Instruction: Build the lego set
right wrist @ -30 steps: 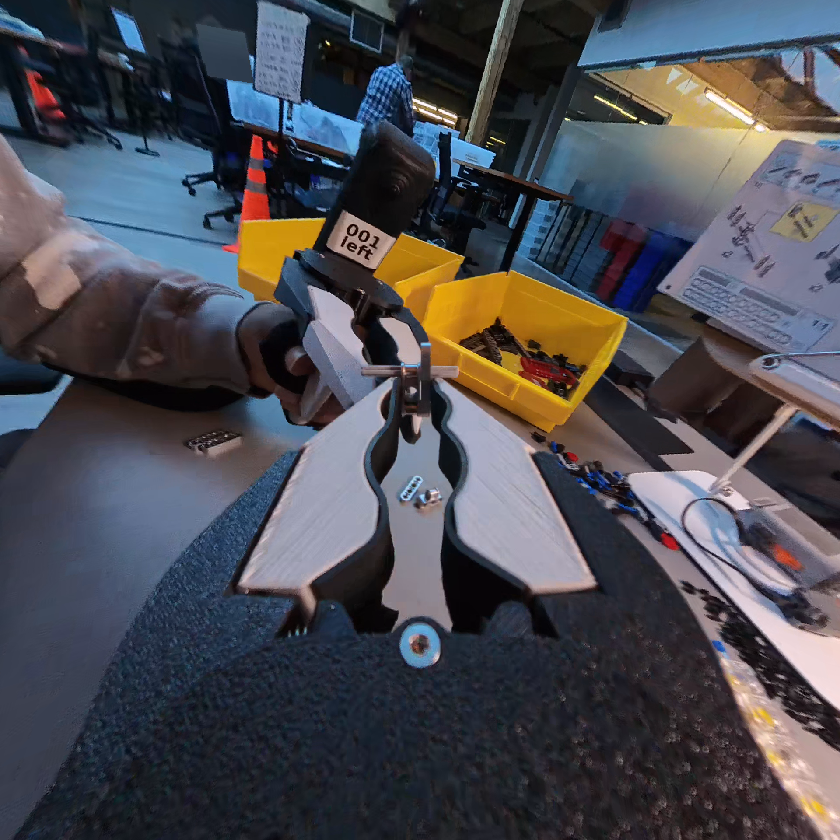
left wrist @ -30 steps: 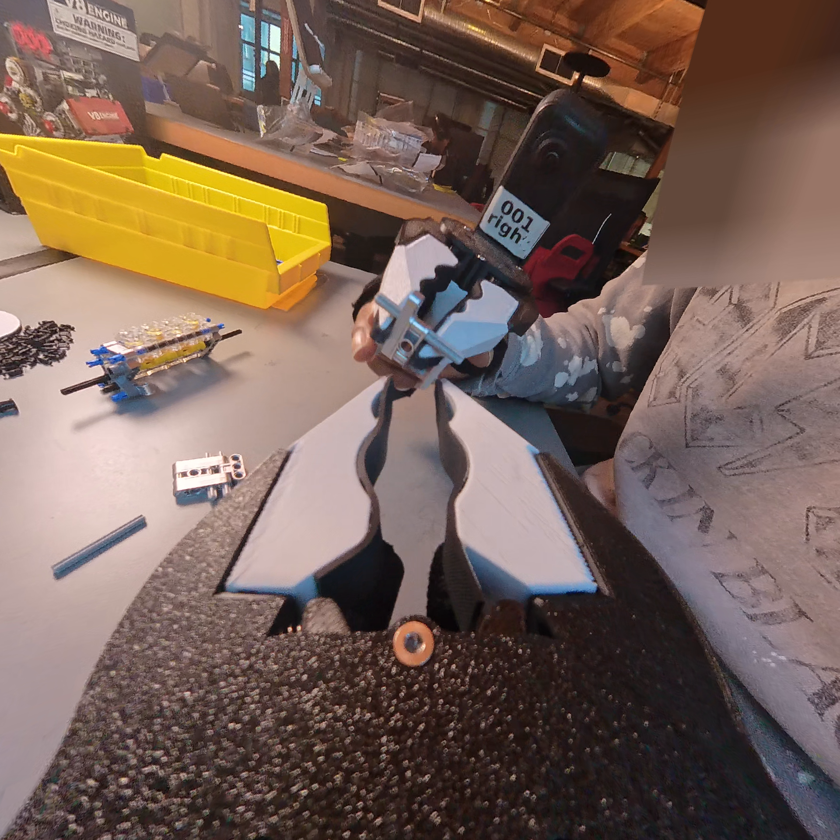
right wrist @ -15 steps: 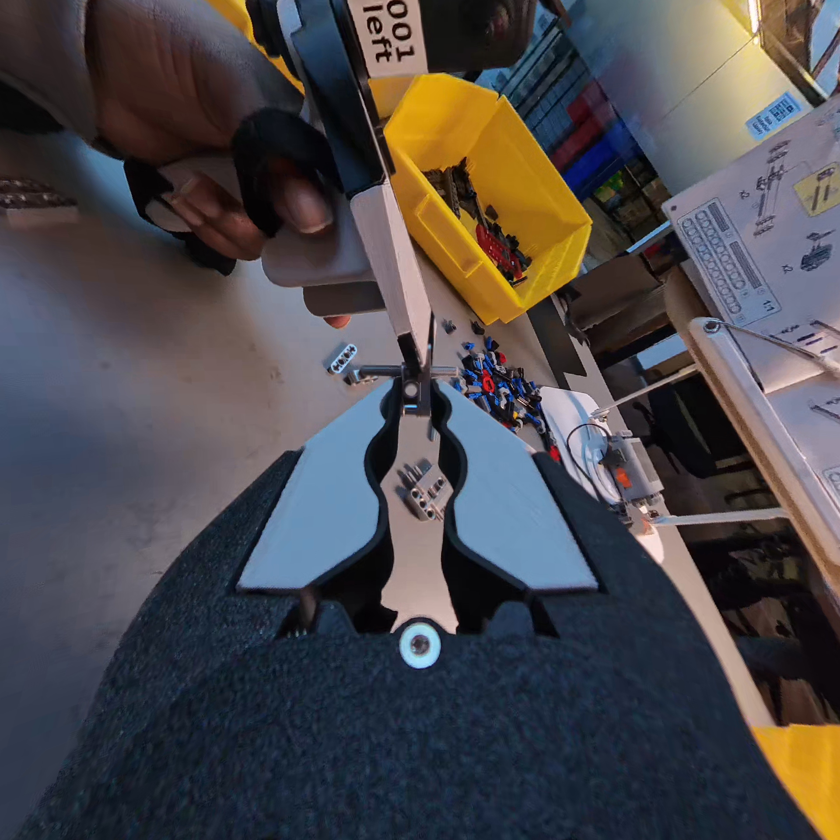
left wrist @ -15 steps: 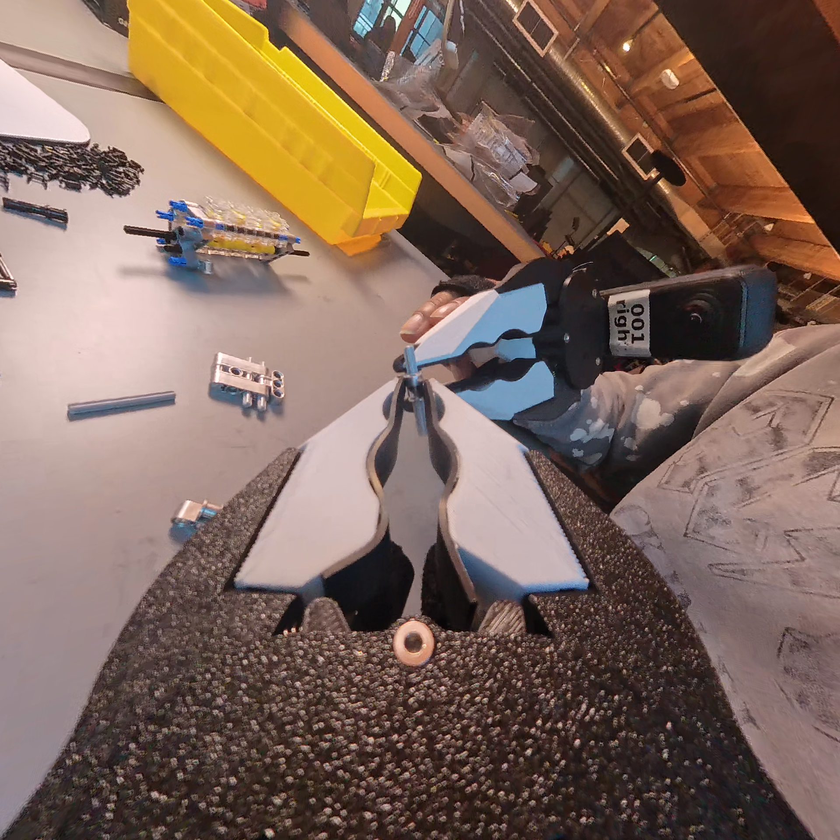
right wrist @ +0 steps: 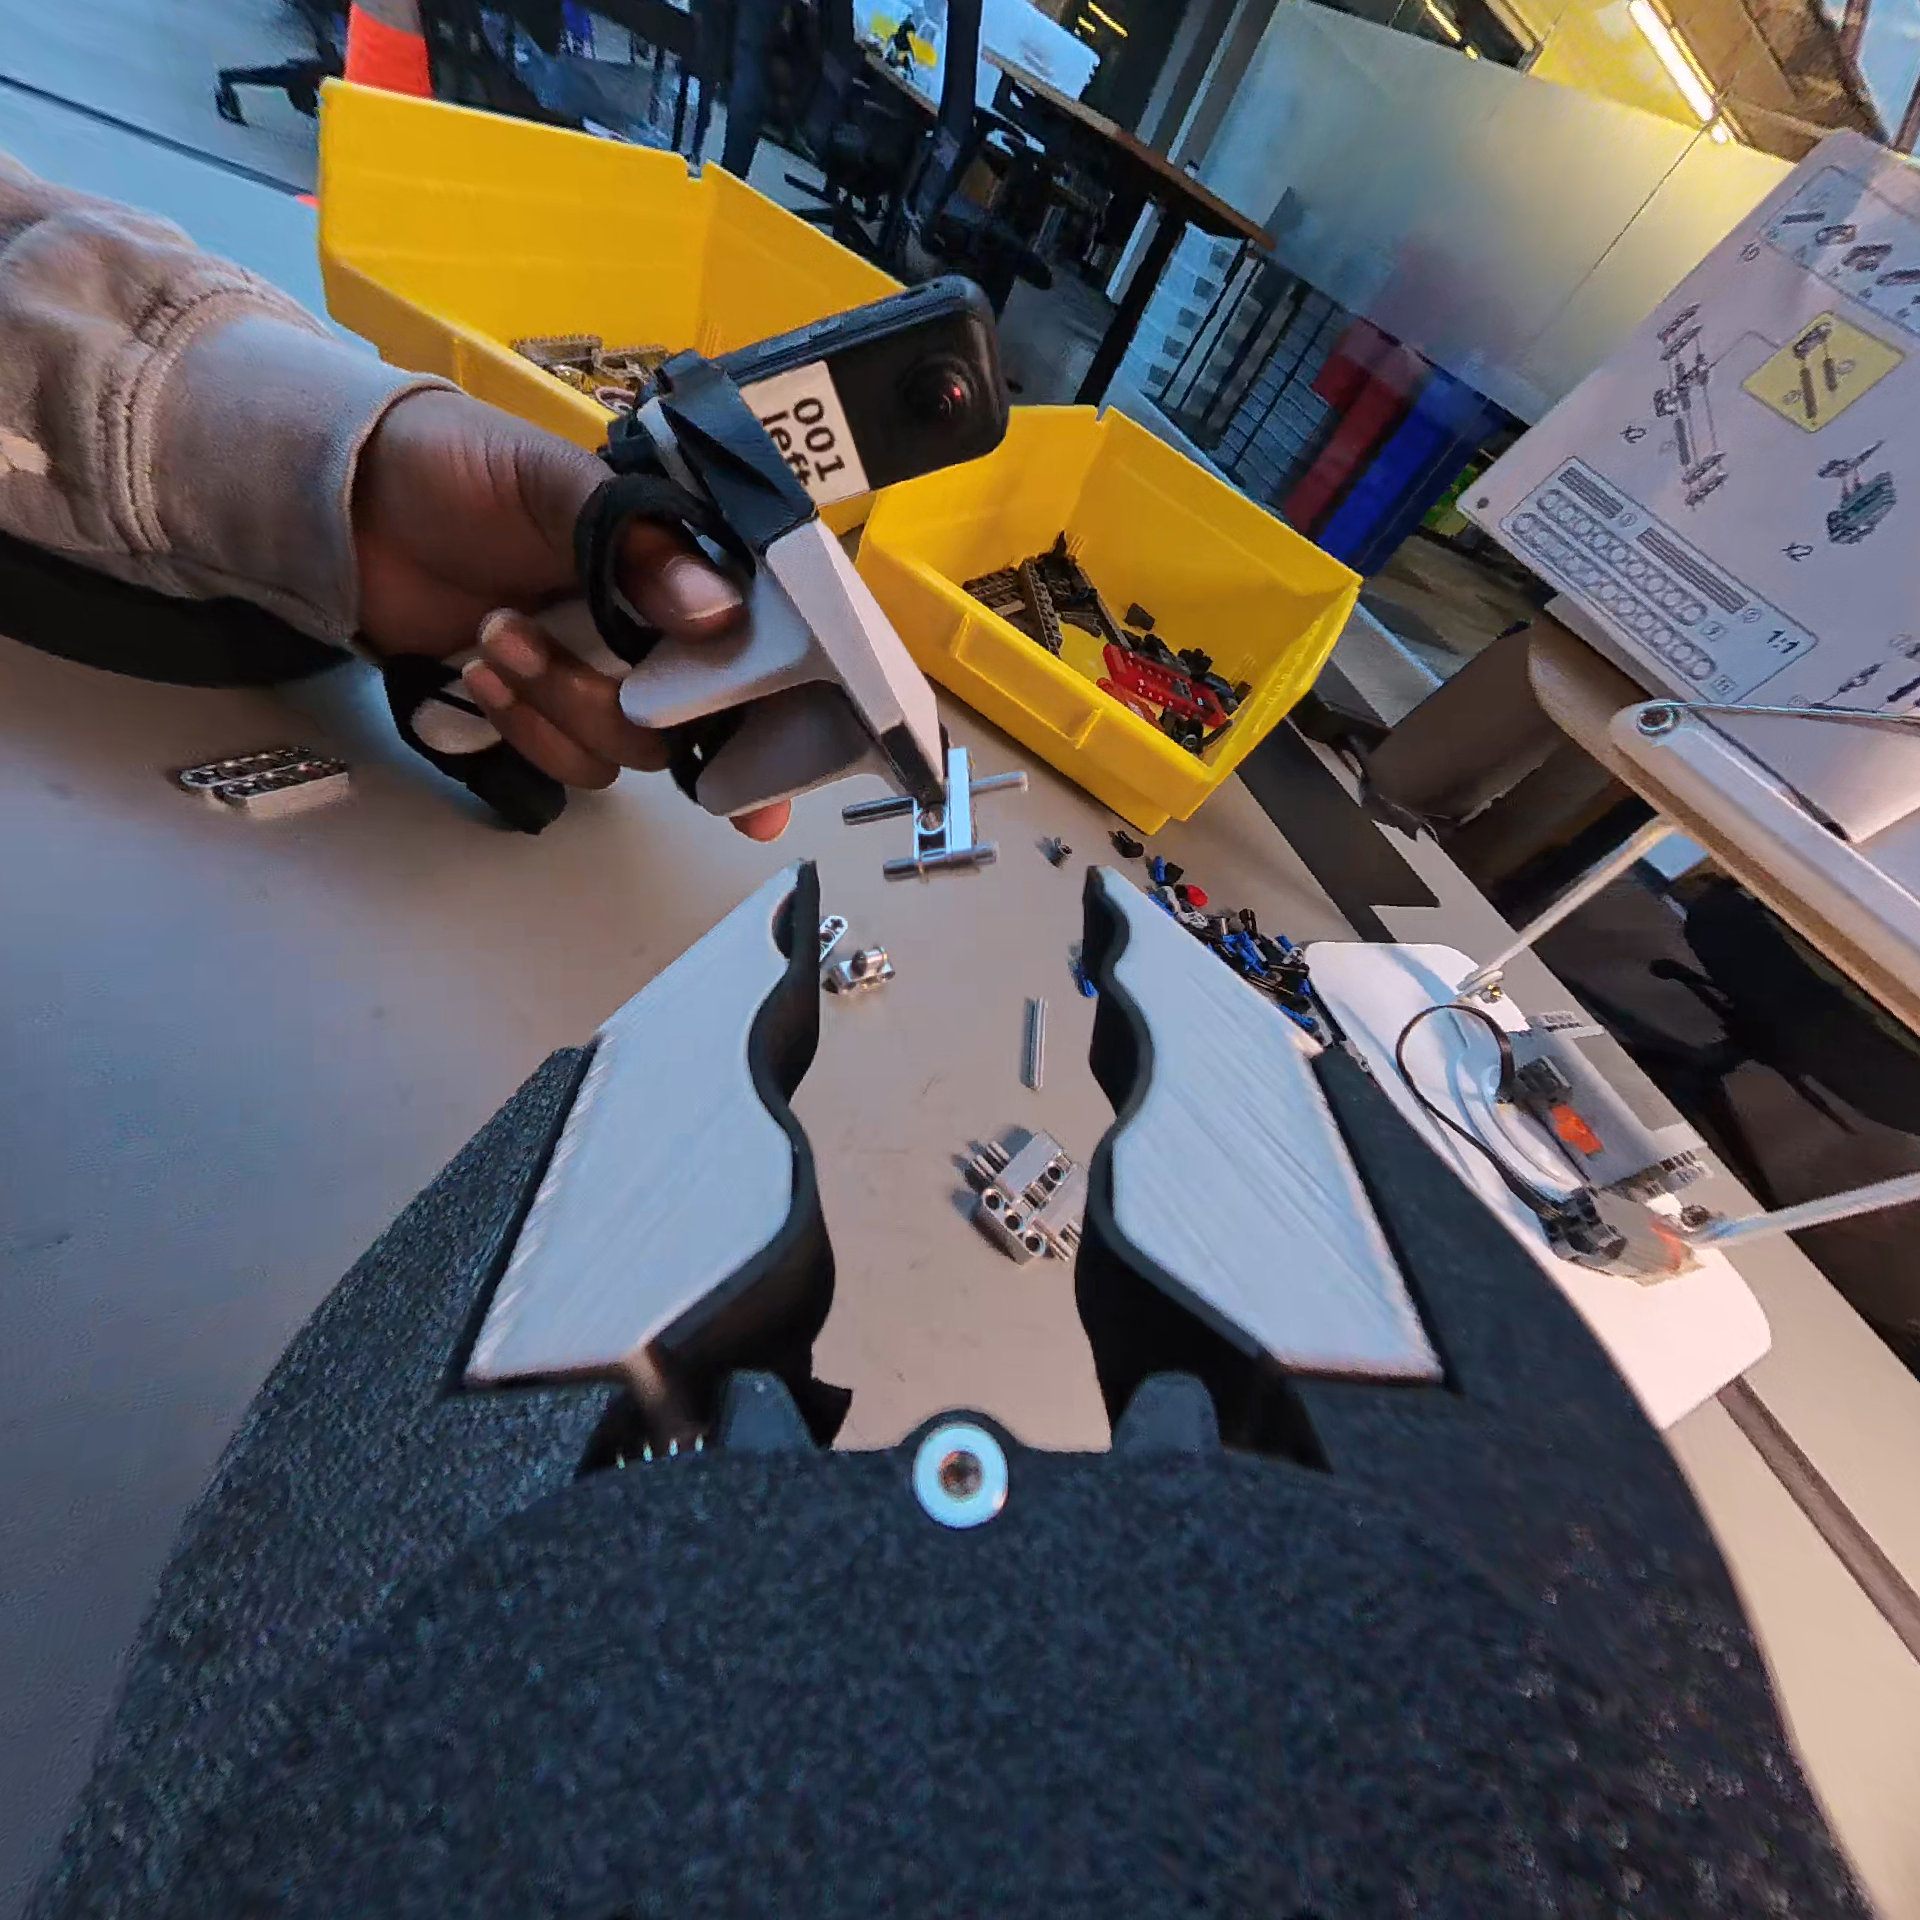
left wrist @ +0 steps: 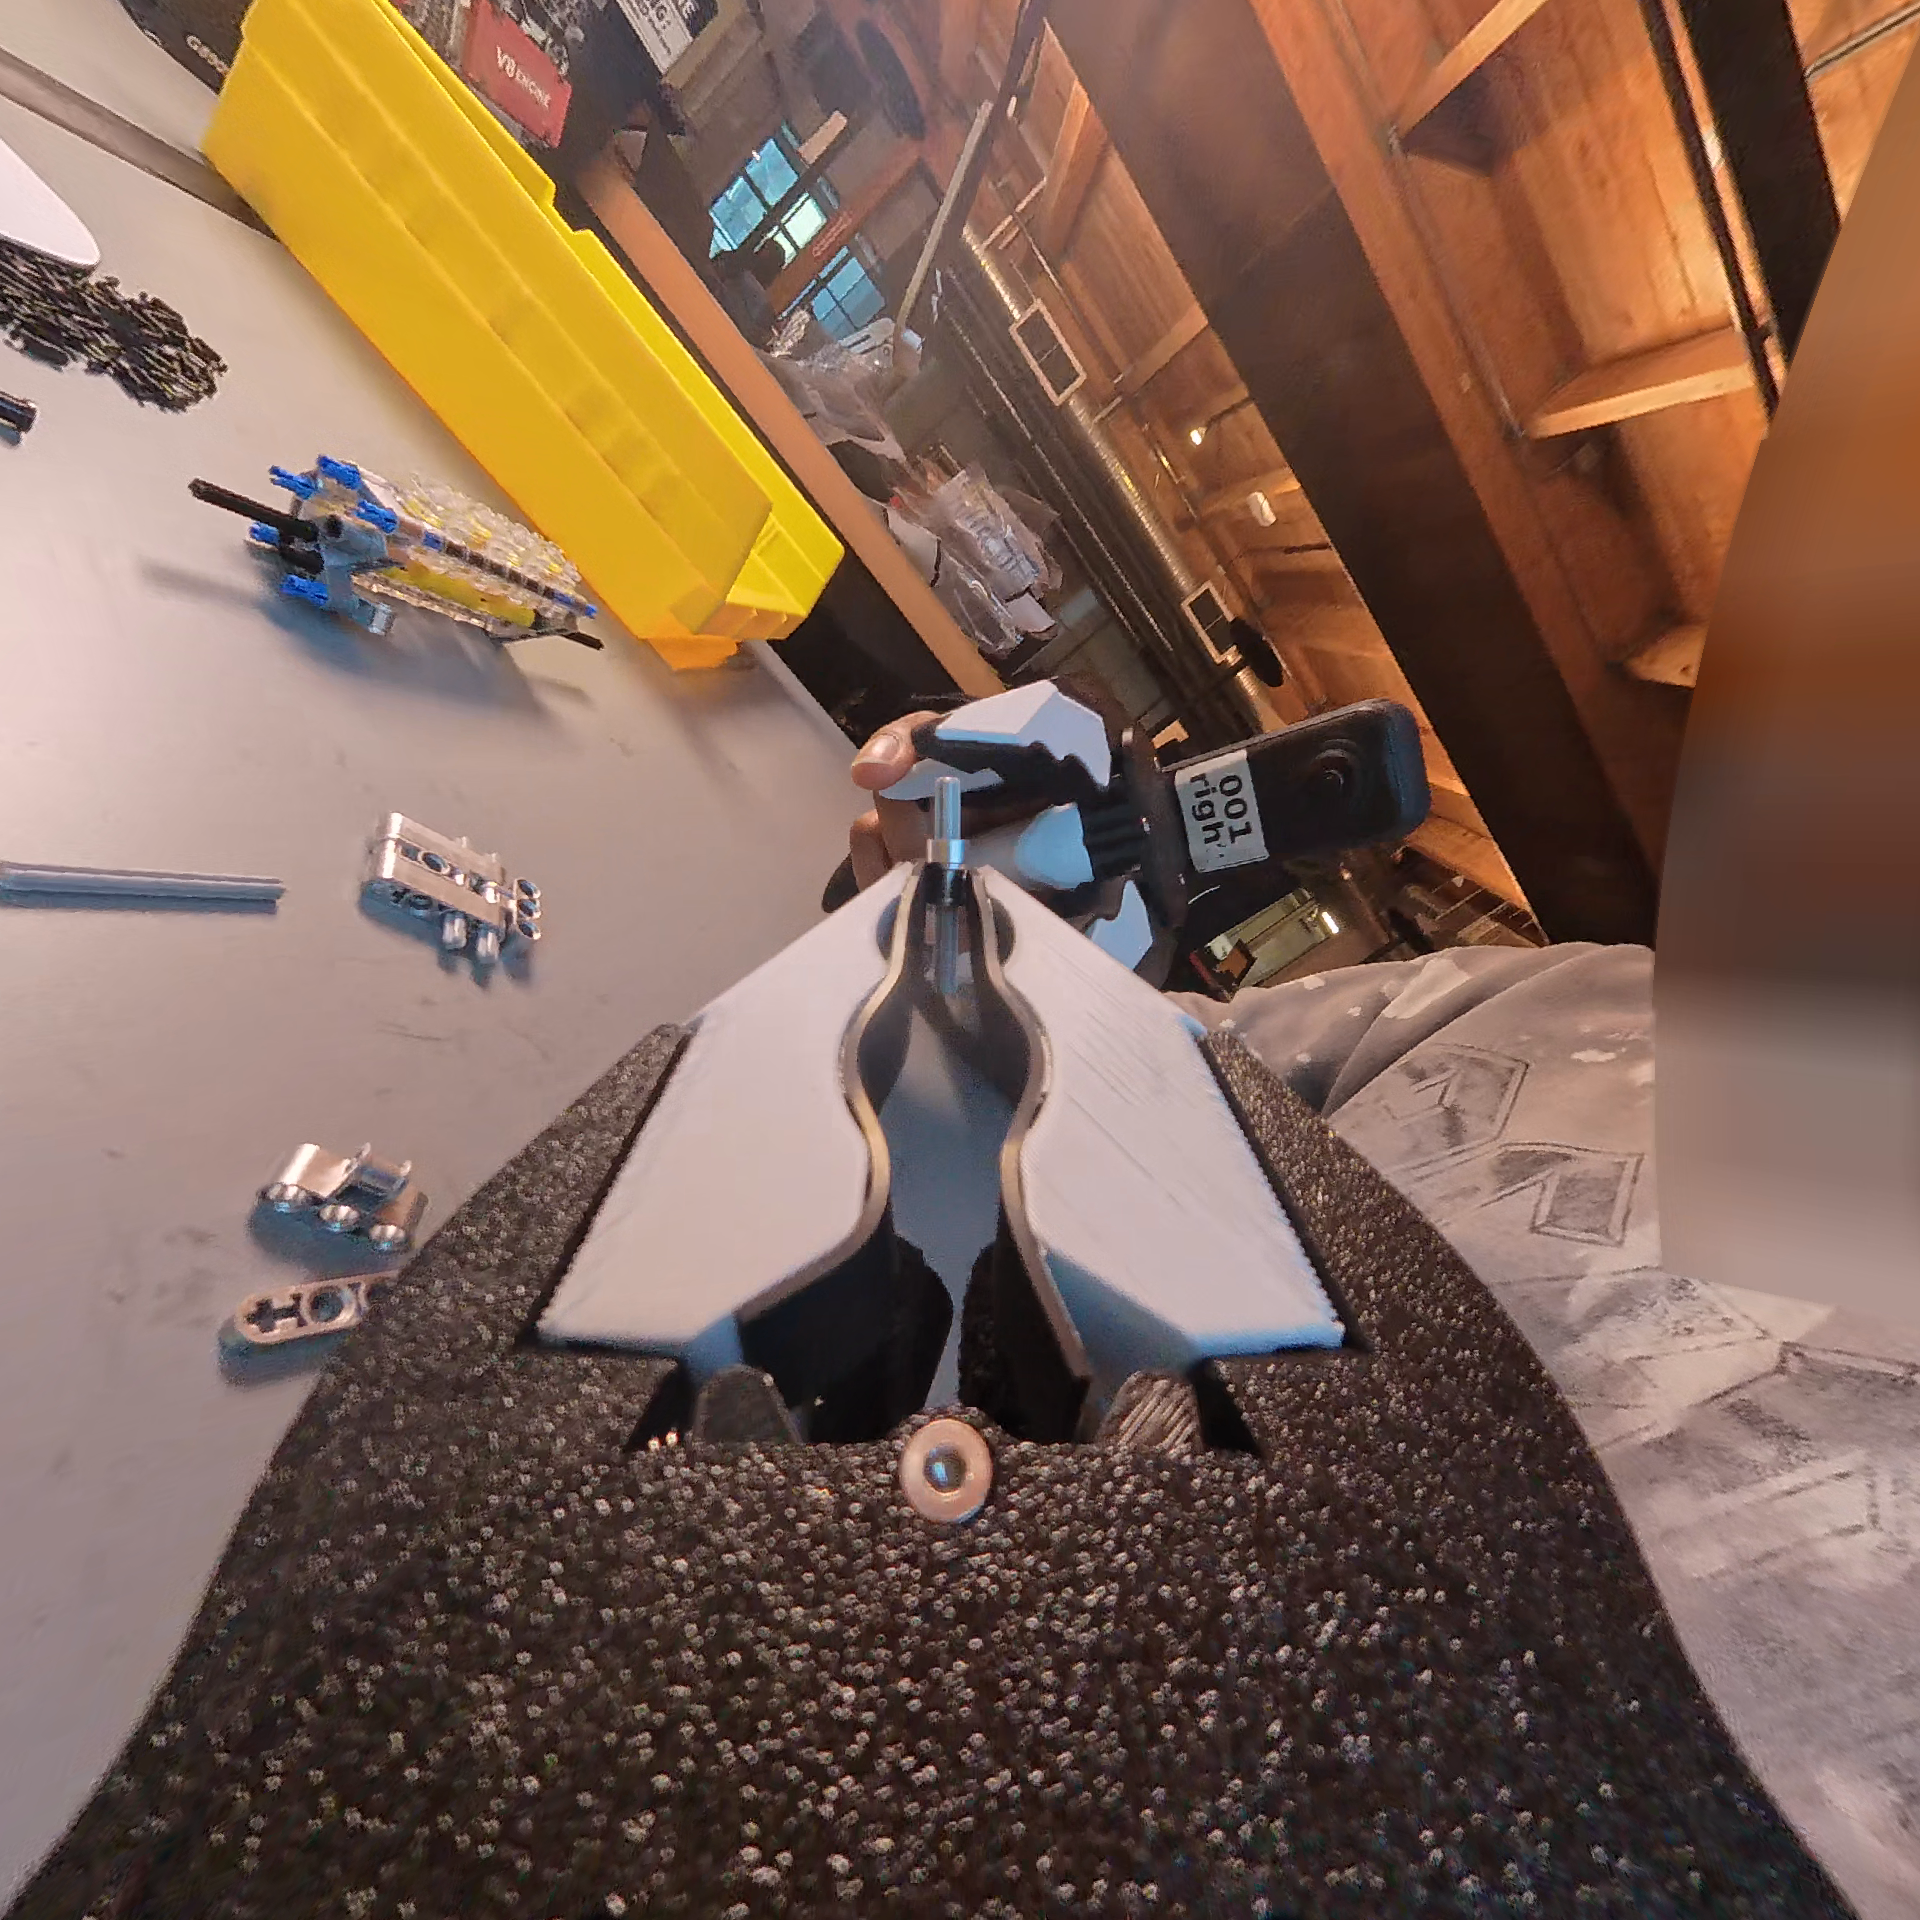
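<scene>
The left gripper was clamped tight on the small grey cross-shaped assembly of plastic axles and connector, held up above the grey tabletop. The right gripper stood wide apart, gripping nothing, its tips just beside that assembly. Under it on the tabletop lay a grey pinned beam block and a short grey axle. Beyond the assembly sat a yellow plastic bin of dark parts. Well off from it rested a clear, yellow and blue brick build, near a long yellow bin.
</scene>
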Tool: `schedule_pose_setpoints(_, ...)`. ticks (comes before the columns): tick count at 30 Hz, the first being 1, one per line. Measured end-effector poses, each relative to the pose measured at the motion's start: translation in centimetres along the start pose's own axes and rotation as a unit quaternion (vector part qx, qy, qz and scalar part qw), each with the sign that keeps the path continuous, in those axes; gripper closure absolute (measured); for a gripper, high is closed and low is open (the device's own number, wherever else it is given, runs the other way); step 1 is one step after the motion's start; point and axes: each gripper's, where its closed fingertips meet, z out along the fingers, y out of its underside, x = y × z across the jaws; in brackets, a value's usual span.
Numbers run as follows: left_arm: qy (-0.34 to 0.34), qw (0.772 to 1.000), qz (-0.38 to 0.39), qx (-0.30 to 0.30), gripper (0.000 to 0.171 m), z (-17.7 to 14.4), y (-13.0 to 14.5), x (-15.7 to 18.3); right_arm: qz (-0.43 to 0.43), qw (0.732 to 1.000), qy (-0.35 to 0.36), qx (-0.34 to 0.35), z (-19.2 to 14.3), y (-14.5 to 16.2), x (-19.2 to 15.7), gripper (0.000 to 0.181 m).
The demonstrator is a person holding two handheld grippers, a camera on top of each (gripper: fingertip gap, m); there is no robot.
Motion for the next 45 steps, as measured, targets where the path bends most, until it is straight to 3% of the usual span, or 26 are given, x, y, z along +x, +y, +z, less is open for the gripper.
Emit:
schedule_pose_setpoints(12,0.019,0.999,-0.030,-0.005,0.166,0.5,0.7,0.3,-0.019,1.000,0.009,0.001,0.5,0.1,-0.6,0.150)
schedule_pose_setpoints(16,0.008,1.000,-0.004,-0.027,0.166,0.9,1.3,0.3,-0.027,1.000,0.002,-0.004,0.4,0.3,-0.7,0.166)
schedule_pose_setpoints(30,-0.015,0.991,0.094,-0.098,0.169,0.2,2.0,0.5,-0.026,0.999,-0.038,0.000,-0.3,0.5,-1.1,0.166)
schedule_pose_setpoints(33,-0.098,0.974,0.170,-0.115,0.164,-1.1,1.0,-1.2,-0.052,0.996,-0.057,-0.034,0.0,1.8,-1.9,0.166)
schedule_pose_setpoints(37,-0.214,0.930,0.251,-0.159,0.163,-4.0,0.1,-4.3,-0.057,0.990,-0.095,-0.090,0.6,4.4,-3.3,0.166)
schedule_pose_setpoints(42,-0.285,0.880,0.280,-0.255,0.154,-6.5,1.9,-7.8,-0.037,0.971,-0.169,-0.167,0.8,8.0,-6.0,0.166)
schedule_pose_setpoints(45,-0.287,0.864,0.282,-0.301,0.151,-6.8,3.6,-9.0,-0.025,0.963,-0.192,-0.189,0.5,8.8,-6.7,0.166)
